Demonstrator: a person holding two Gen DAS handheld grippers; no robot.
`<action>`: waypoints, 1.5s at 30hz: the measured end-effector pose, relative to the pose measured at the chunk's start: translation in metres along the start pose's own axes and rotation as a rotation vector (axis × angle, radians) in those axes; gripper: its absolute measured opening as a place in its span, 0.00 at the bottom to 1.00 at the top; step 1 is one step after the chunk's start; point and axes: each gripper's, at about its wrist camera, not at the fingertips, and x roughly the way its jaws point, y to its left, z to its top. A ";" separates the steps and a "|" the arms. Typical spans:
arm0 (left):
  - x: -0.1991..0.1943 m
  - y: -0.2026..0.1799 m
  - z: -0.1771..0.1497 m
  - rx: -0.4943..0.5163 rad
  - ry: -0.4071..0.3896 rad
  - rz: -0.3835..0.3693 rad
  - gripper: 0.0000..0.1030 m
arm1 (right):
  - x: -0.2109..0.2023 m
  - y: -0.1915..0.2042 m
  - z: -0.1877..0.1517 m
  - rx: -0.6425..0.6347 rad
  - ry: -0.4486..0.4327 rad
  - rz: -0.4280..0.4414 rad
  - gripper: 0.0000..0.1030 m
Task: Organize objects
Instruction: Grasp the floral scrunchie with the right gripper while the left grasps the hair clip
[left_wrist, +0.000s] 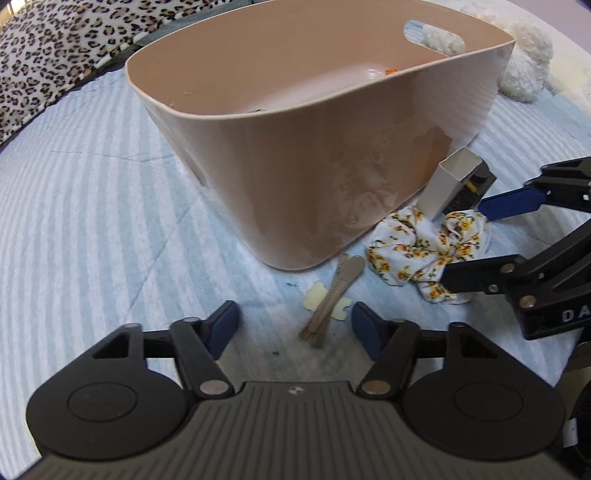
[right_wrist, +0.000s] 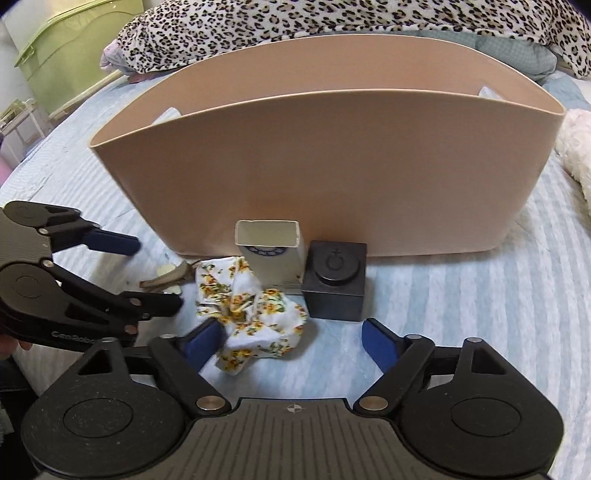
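Striped blue bedspread (right_wrist: 461, 302), leopard blanket (right_wrist: 332, 18) behind. Beige tub (right_wrist: 332, 166); crumpled floral cloth (right_wrist: 255, 314) beside it. Left gripper (left_wrist: 295, 325) and right gripper (right_wrist: 295, 343) both spread wide, grasping nothing.

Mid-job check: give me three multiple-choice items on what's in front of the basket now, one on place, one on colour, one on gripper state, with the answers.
1. Where does the floral cloth lie?
A. inside the basket
B. on the bed in front of the basket
C. on the leopard blanket

2. What colour is the cube beside the open white box?
A. dark grey
B. orange
C. green

3. How does the right hand-held gripper stand?
A. shut on the cloth
B. shut on the cube
C. open, holding nothing

Answers:
1 B: the cloth lies on the striped cover before the basket wall.
2 A: the cube's top and sides are dark grey.
3 C: its blue pads are wide apart with only bedding between them.
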 end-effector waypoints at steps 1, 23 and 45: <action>0.000 0.000 0.000 -0.004 0.001 -0.005 0.60 | 0.000 0.001 0.000 -0.007 -0.002 0.002 0.67; -0.012 -0.013 -0.003 -0.043 0.013 -0.010 0.10 | -0.013 0.010 -0.006 -0.059 -0.007 0.052 0.07; -0.099 -0.026 -0.014 -0.119 -0.135 0.081 0.10 | -0.095 -0.004 -0.008 -0.022 -0.176 0.083 0.07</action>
